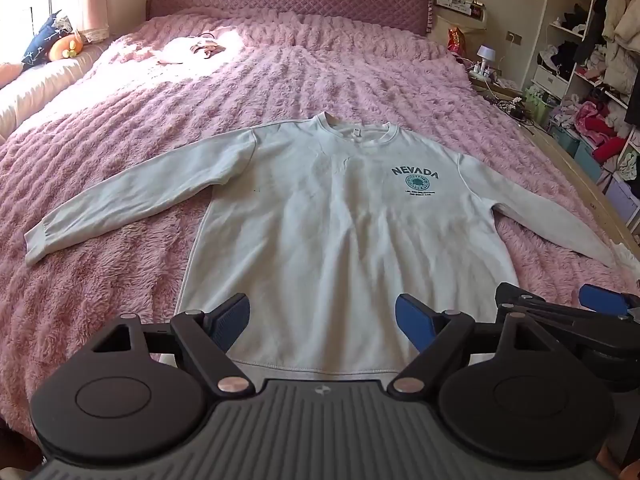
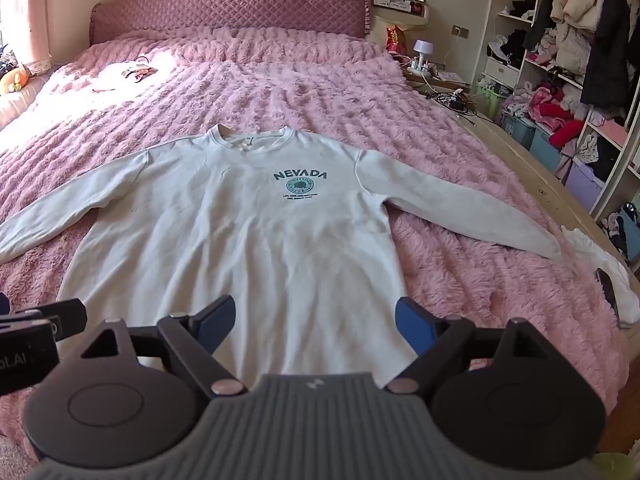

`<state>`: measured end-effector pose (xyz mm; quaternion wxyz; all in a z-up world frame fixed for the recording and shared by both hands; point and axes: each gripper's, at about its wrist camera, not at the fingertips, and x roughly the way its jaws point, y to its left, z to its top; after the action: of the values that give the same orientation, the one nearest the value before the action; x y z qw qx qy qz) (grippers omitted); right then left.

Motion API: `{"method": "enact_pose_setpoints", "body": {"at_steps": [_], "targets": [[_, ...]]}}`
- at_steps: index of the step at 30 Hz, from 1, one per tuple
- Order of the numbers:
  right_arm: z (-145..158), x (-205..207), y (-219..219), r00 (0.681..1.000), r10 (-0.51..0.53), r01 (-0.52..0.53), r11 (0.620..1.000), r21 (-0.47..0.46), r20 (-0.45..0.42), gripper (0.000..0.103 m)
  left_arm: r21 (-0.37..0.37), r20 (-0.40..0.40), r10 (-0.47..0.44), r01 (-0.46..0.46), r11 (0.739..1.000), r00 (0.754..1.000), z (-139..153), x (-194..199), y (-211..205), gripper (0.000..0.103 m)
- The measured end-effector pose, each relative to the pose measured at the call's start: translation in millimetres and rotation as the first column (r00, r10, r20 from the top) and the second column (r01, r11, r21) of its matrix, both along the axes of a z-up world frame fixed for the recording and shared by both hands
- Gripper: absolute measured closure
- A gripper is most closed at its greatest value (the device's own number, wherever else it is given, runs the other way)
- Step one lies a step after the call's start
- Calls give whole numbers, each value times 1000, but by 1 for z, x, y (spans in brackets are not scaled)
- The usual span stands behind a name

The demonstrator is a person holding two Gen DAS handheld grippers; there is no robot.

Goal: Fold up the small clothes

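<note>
The white sweatshirt [image 1: 332,216] lies flat and face up on the pink bedspread [image 1: 120,128], collar toward the headboard [image 1: 288,4], hem nearest us, both sleeves spread out to the sides. That layout looks deliberate: with the body smoothed and the arms fanned wide, every edge is easy to reach and a fold can start cleanly. No fold is in it yet, so I'd call this the very start.

Left tool [image 1: 322,322] hovers over the hem, jaws spread wide, nothing between the blue pads. Right tool [image 2: 315,322] sits just beside it, also gaping and empty, angled down at the cloth. In the left view the right tool pokes in at the frame's right edge, so the 2 are side by side above the lower edge.

My guess: each takes a side, likely a sleeve or a hem corner. The fluffy bedspread may snag a low pinch.
</note>
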<state>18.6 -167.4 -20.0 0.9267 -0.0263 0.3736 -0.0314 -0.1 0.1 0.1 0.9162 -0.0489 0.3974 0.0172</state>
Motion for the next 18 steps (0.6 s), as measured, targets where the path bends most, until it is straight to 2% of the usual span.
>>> {"method": "enact_pose_setpoints", "body": {"at_steps": [1, 6, 8, 18], "targets": [[0, 0, 0, 1000, 0, 0, 1000, -2, 2, 20, -13, -2, 4, -4, 1000, 1000, 0, 0, 0, 6], [1, 0, 0, 1000, 0, 0, 1000, -2, -1, 20, 29, 9, 9, -10, 1000, 1000, -1, -5, -9, 7], [1, 0, 0, 1000, 1, -1, 1000, -2, -3, 20, -7, -12, 5, -5, 1000, 1000, -2, -1, -2, 7], [1, 0, 1, 1000, 2, -2, 1000, -1, -6, 20, -7, -20, 16, -16, 1000, 1000, -9, 3, -3, 6]]}}
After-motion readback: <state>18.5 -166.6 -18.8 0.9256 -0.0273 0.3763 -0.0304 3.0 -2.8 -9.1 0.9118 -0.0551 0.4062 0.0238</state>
